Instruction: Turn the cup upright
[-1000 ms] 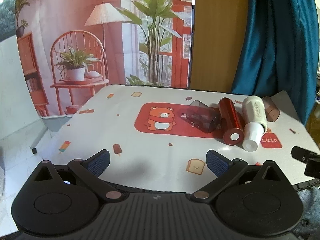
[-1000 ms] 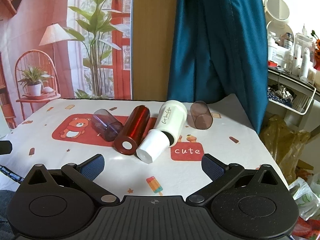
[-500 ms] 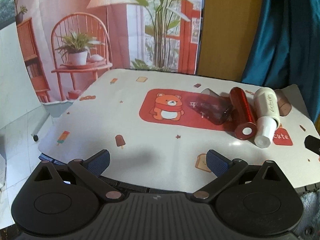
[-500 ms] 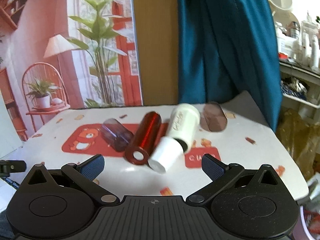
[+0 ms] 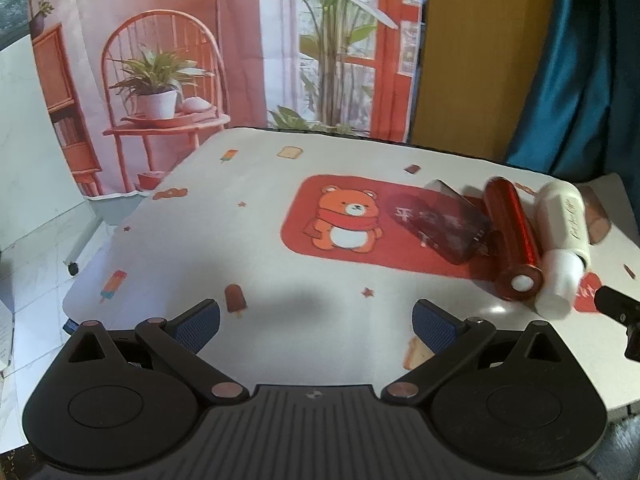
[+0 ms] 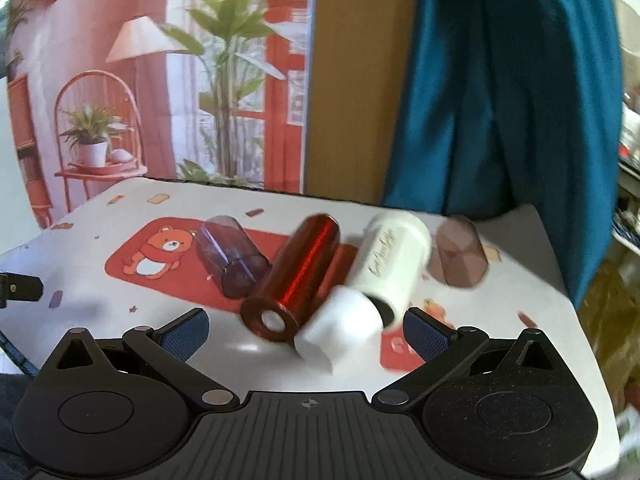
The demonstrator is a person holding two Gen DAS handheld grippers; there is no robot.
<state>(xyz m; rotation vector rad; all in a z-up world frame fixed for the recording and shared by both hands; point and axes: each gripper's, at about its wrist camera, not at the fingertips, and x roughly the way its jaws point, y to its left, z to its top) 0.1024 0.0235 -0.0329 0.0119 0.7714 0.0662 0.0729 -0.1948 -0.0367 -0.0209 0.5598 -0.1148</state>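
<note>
Four cups lie on their sides in a row on the worktop [image 6: 120, 208]: a purple tumbler [image 6: 232, 260] on the bear mat [image 6: 160, 268], a red cylinder [image 6: 296, 276] touching it, a white cup [image 6: 384, 268] with its lid end toward the camera, and a brown tumbler [image 6: 458, 258] just beside that. The right gripper [image 6: 306, 330] is spread wide and empty, low and near the red and white cups, likely lining up a sideways grasp. The left gripper [image 5: 316, 318], also open and empty, hangs over bare cloth well apart from them.
</note>
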